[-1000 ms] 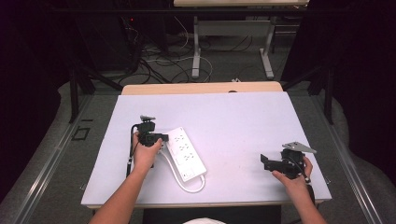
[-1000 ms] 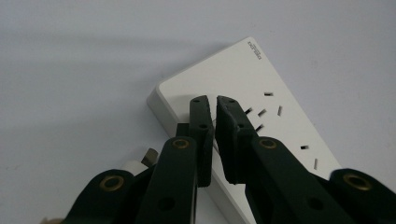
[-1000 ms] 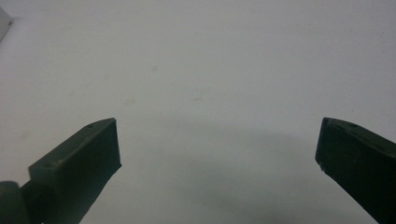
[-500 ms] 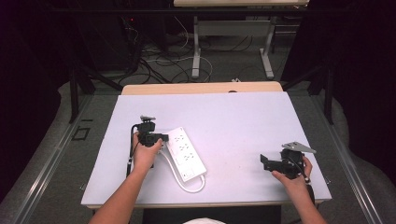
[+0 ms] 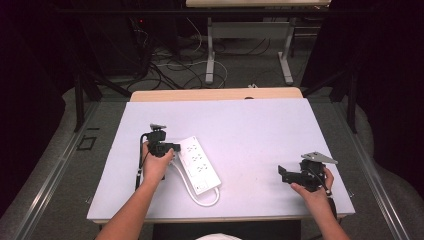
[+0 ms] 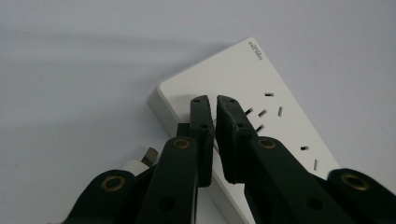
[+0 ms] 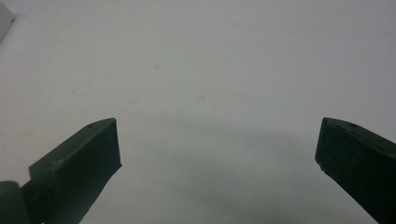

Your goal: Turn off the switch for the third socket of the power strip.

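A white power strip (image 5: 200, 165) lies at an angle on the left half of the white table (image 5: 250, 125), its cord (image 5: 206, 201) looping off its near end. My left gripper (image 5: 172, 148) hovers at the strip's far left end, jaws shut with nothing between them. In the left gripper view the tips of the left gripper (image 6: 215, 100) hang over the power strip (image 6: 280, 79) near its socket slots. My right gripper (image 5: 283, 173) rests near the table's front right, pointing left. The right gripper (image 7: 217, 140) stands wide open over bare table.
A wooden table edge (image 5: 215, 94) lies behind the white one. Beyond it on the floor are cables (image 5: 180, 60) and a desk's metal legs (image 5: 210, 55). A corner of the strip (image 7: 5, 21) peeks in at the top left of the right gripper view.
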`<action>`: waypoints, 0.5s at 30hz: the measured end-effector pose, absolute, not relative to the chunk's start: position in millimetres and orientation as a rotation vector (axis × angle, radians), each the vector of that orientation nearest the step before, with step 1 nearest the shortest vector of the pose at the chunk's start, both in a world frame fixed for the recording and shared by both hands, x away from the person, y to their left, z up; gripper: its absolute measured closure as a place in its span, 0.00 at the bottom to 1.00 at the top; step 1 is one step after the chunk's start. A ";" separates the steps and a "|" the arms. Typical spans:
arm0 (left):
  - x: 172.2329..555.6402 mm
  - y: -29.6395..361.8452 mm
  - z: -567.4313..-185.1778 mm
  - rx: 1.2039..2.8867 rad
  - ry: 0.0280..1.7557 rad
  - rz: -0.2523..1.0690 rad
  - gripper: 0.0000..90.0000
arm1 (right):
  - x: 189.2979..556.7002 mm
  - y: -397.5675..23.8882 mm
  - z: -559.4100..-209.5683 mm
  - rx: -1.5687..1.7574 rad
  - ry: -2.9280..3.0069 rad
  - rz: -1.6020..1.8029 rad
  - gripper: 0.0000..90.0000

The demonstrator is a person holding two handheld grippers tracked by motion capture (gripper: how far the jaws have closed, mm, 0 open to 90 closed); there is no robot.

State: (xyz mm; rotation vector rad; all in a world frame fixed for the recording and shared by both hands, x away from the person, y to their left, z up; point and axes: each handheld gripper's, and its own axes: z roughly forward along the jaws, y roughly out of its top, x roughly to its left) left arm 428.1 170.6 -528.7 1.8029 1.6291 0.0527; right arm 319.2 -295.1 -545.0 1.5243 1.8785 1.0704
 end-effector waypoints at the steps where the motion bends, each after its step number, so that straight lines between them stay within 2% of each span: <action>1: 428.2 170.8 -528.8 1.801 1.629 0.050 0.95 | 319.2 -295.1 -545.0 1.523 1.879 1.071 0.00; 5: 428.4 170.4 -528.6 1.803 1.632 0.057 0.96 | 319.1 -295.0 -544.9 1.522 1.879 1.071 0.00; 8: 428.1 167.0 -529.7 1.803 1.639 0.115 1.00 | 319.1 -294.7 -544.8 1.525 1.878 1.072 0.00; 15: 428.5 168.5 -530.2 1.797 1.636 0.101 1.00 | 319.3 -295.0 -545.0 1.527 1.878 1.072 0.00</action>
